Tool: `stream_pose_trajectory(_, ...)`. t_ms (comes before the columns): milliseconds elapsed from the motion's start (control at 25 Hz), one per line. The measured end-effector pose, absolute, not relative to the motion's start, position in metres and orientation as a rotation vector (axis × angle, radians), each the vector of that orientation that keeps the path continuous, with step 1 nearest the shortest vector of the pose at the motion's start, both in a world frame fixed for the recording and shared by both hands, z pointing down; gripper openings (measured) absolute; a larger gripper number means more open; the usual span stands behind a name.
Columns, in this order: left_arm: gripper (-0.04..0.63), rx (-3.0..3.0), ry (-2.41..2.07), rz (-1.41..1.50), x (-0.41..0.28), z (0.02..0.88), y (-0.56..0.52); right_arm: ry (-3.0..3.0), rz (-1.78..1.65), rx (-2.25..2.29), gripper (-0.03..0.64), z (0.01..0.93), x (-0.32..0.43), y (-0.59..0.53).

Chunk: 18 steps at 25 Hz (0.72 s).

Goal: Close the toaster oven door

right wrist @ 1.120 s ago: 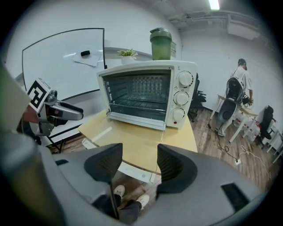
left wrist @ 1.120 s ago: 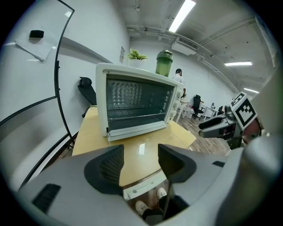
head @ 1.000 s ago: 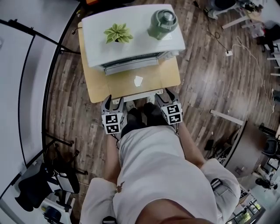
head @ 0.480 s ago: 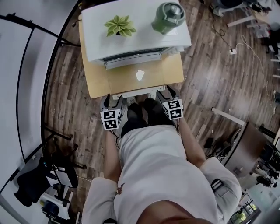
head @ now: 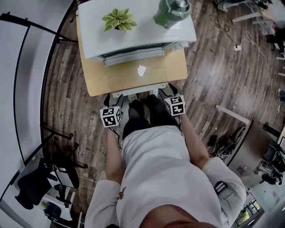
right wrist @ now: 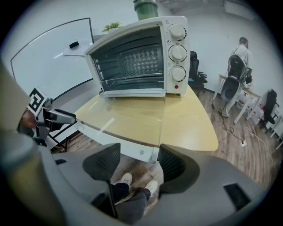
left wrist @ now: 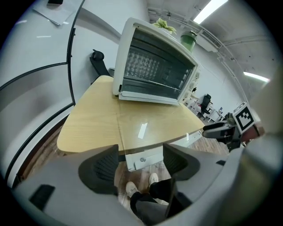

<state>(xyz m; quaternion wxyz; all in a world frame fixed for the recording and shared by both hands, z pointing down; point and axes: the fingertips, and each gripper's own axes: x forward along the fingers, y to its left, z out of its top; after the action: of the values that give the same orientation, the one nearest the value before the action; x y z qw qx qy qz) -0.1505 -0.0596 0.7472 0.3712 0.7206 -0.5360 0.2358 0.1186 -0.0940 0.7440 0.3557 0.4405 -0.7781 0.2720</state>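
A white toaster oven stands on a wooden table. Its glass door lies open and flat, and the white handle reaches the table's near edge. My left gripper sits just in front of the handle's left end; its jaws are opening, with the handle end between the pads but untouched. My right gripper is open at the handle's right end; its pads are clear of it. Each gripper view shows the other gripper: right gripper, left gripper.
A small green plant and a green jar stand on top of the oven. Three knobs sit on the oven's right side. A curved black rail runs to the left. A person stands at desks far right.
The oven and table sit higher in the head view. The left gripper has moved slightly left and away from the table edge. The right gripper stays at the door's front edge.
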Motion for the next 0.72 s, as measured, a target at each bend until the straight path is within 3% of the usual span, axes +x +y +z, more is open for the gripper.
stream_pose_trajectory(400,0.318,1.778,-1.353,0.565,-0.144,0.766,-0.057,-1.984,0.827,1.157,0.321,0.766,0.123,-0.094)
stream_pose_trajectory(720,0.305,1.768,-1.332,0.546,-0.136,0.769,-0.056,-2.013,0.849,1.137,0.276,0.768,0.119,-0.096)
